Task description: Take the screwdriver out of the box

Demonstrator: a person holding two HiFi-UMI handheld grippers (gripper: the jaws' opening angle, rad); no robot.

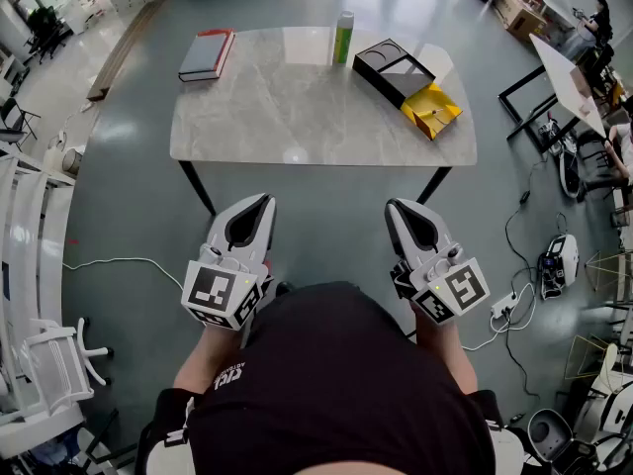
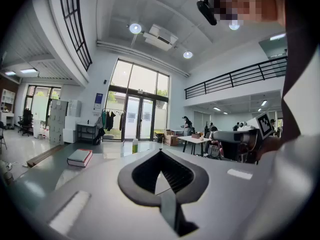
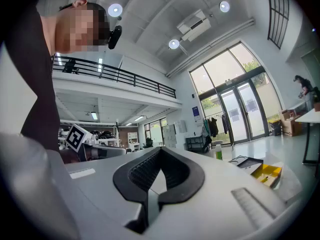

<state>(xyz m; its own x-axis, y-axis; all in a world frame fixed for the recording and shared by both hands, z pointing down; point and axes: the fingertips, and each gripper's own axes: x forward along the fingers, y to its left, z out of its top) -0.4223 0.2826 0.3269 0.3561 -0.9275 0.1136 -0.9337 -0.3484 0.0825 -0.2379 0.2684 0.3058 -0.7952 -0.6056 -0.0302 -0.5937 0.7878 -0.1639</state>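
An open black box (image 1: 394, 69) lies at the far right of the marble table (image 1: 297, 117), with a yellow tray (image 1: 431, 110) next to it; both also show in the right gripper view, the box (image 3: 246, 161) and the tray (image 3: 267, 173). No screwdriver can be made out from here. My left gripper (image 1: 259, 204) and right gripper (image 1: 398, 206) hang side by side close to my body, short of the table's near edge. The jaws of both are shut and hold nothing, as the left gripper (image 2: 159, 152) and right gripper (image 3: 160, 148) show in their own views.
A red and grey book (image 1: 207, 54) lies at the table's far left, and a green bottle (image 1: 343, 37) stands at the far edge. White chairs (image 1: 40, 354) stand to the left. Cables and a power strip (image 1: 509, 305) lie on the floor to the right, near other desks (image 1: 564, 67).
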